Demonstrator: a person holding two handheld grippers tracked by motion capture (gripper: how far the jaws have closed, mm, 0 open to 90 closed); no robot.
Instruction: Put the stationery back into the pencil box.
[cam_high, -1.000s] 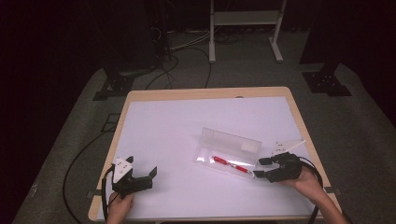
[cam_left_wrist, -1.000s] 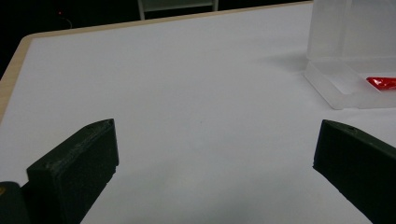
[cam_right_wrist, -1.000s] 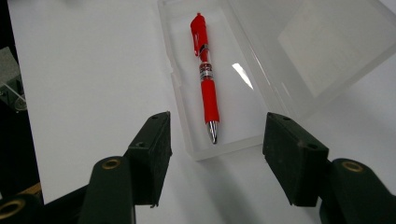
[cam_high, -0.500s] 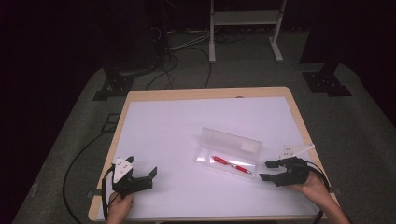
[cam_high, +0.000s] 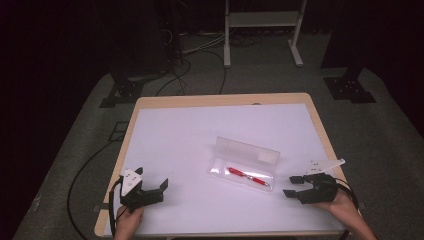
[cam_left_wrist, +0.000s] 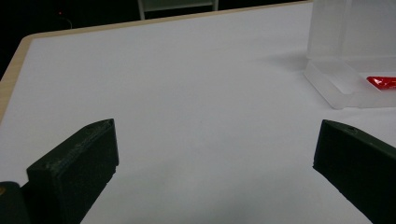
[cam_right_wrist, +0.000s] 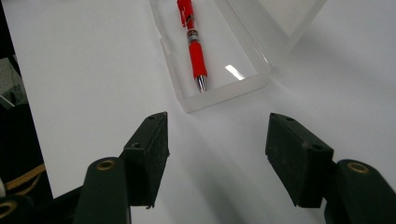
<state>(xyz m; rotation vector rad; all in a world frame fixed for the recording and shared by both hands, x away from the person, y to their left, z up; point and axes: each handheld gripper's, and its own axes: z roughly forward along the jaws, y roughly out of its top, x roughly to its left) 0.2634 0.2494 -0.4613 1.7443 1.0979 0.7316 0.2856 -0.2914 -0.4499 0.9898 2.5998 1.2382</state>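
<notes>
Right gripper (cam_right_wrist: 217, 156) nearest, jaws spread and empty, just short of the clear case's (cam_right_wrist: 224, 91) near end. Red pen (cam_right_wrist: 194, 44) inside the open case (tip toward the gripper), long axis running straight away. Left gripper (cam_high: 145, 192) also unclenched, well apart.

Red pen (cam_right_wrist: 196, 49), clear case (cam_high: 243, 164), white tbl (cam_high: 200, 135), blk grippers (cam_high: 291, 185)

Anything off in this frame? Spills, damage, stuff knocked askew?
Nothing stands out. The clear case sits open at a slant on the white table, lid up, with the red pen lying flat inside. No spill or damage visible. Both the left gripper and right gripper are open, clear of the case.
</notes>
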